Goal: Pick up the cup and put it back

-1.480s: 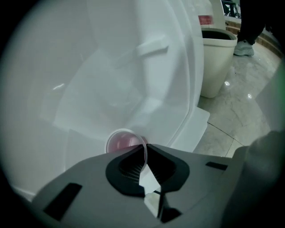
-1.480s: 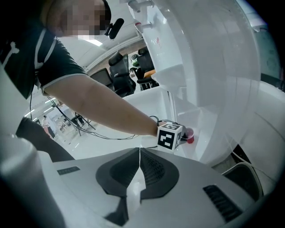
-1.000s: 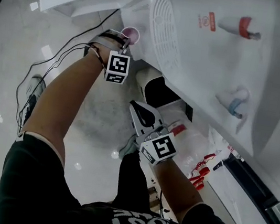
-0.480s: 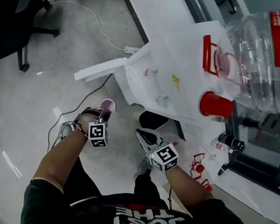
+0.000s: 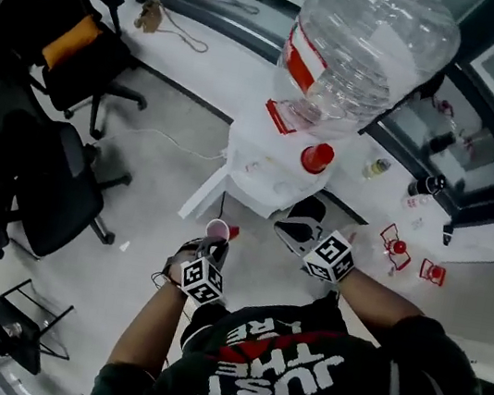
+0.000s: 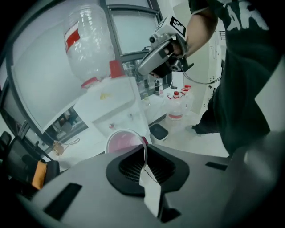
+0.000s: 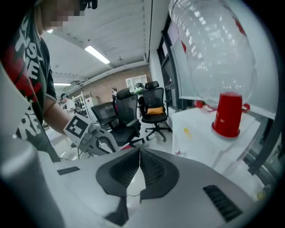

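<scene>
A white dispenser (image 5: 255, 158) carries a clear bottle (image 5: 366, 48) and an upturned red cup (image 5: 316, 158).

bright, even indoor light from ceiling strips (image 7: 100, 54); fisheye bending, dark vignetted corners, slightly soft, washed-out colours.

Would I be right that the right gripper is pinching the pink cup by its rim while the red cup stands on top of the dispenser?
Not quite: the left gripper view shows the left gripper pinching the pink cup by its rim; the right gripper is shut on nothing. The red cup does stand on top of the dispenser.
</scene>
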